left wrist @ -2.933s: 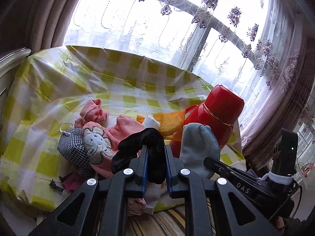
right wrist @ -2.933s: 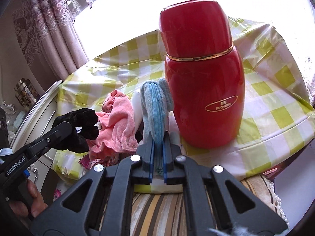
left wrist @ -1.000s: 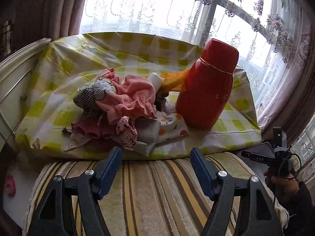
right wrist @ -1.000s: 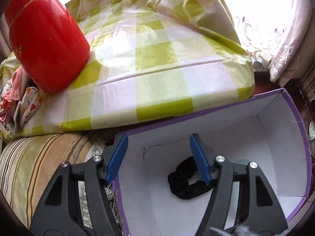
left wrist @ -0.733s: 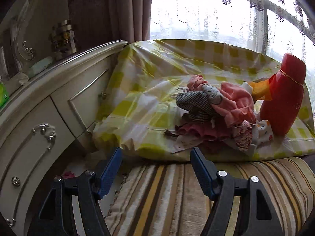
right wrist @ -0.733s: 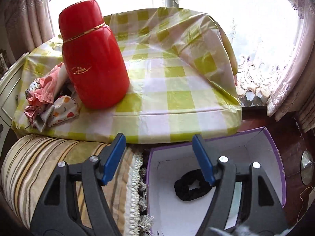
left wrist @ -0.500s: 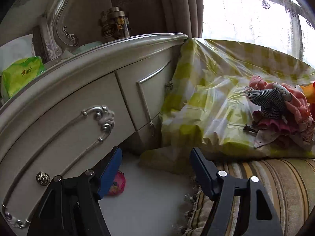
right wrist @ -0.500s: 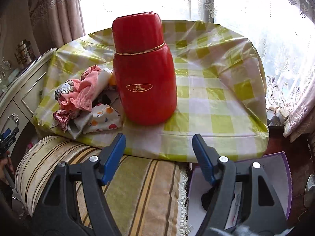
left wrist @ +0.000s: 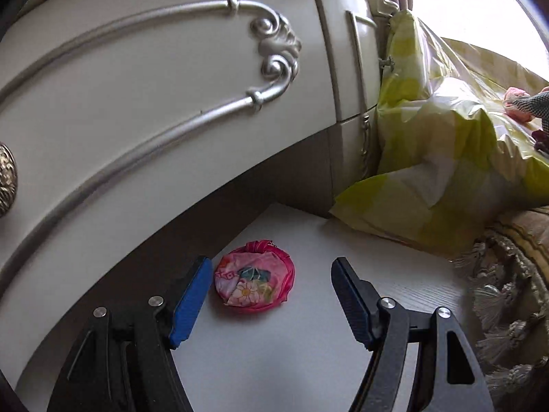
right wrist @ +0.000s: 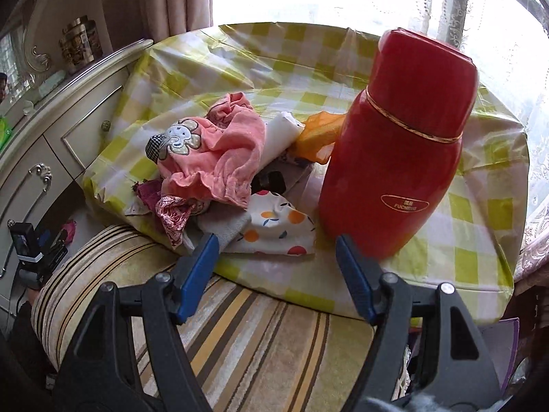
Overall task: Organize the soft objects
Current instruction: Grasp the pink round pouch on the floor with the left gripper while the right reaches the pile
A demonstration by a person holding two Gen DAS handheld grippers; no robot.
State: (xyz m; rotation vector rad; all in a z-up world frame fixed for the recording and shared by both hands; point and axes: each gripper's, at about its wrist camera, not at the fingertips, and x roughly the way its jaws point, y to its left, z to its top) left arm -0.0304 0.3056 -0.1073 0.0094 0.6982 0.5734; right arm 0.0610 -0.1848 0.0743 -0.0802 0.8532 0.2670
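While both grippers' fingers are spread wide, the left gripper [left wrist: 269,295] faces a pink cloth ball [left wrist: 254,282] by the white drawers [left wrist: 144,79]; the right gripper [right wrist: 276,264] faces clothes [right wrist: 219,164] beside 1 red flask [right wrist: 398,168].

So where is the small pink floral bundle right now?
In the left wrist view, the pink bundle lies on the white surface beside the dresser, nearer the left finger.

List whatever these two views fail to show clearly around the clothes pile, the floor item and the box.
- Dark object under the pink frilled garment, right wrist view: mostly covered, identity unclear.
- Purple box, right wrist view: only a corner shows past the gripper frame; contents hidden.
- Pink floral fabric bundle on the white floor, left wrist view: folded, type unclear.
- Clothes pile, left wrist view: cut off by the right edge.
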